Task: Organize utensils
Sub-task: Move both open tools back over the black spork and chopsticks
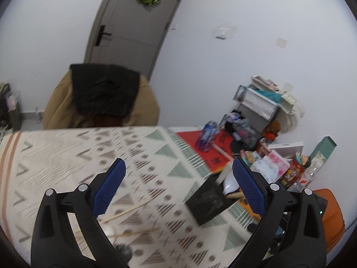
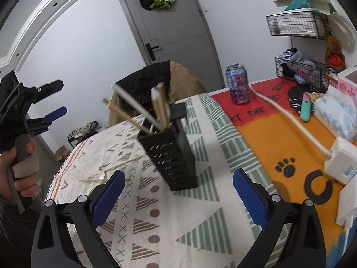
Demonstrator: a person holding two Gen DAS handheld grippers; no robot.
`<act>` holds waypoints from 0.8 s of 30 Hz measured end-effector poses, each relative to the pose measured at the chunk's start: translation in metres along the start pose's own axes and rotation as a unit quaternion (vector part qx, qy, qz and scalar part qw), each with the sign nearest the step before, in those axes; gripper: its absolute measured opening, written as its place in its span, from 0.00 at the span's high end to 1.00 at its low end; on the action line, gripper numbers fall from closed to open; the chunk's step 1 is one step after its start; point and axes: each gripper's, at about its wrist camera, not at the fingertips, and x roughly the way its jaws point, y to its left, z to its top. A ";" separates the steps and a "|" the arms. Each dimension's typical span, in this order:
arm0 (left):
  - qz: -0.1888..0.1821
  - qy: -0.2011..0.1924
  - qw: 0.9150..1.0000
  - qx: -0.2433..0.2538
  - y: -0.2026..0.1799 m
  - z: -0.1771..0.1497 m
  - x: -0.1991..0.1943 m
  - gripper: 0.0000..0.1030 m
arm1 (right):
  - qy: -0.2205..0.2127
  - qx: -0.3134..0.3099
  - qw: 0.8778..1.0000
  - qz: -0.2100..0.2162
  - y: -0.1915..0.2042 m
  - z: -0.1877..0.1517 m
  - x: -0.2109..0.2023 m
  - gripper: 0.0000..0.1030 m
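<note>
Both the left gripper (image 1: 178, 185) and right gripper (image 2: 177, 197) are hanging spread and empty while thin, light chopsticks (image 2: 111, 169) are lying loose, likely best pinched mid-shaft.

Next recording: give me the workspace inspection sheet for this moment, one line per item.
Surface: cream patterned tablecloth beside an orange and red printed mat.
Job's things: black perforated plastic utensil holder upright, holding several utensils; loose wooden chopsticks lying on the cloth.
Clutter: blue drink can, tissue pack, wire baskets.
Grippers: left gripper and right gripper both open, nothing between their fingers.
Cables: white cable running to a white adapter.
Surroundings: grey door, coat-draped chair.
</note>
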 end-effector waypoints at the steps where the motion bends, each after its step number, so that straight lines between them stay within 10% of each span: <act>1: 0.005 0.003 1.000 -0.004 0.005 -0.003 -0.002 0.07 | 0.004 -0.003 1.000 0.003 0.003 -0.002 0.002 0.08; 24: 0.076 0.100 0.987 -0.103 0.110 -0.073 -0.019 0.10 | 0.085 -0.036 0.993 0.071 0.058 -0.035 0.049 0.23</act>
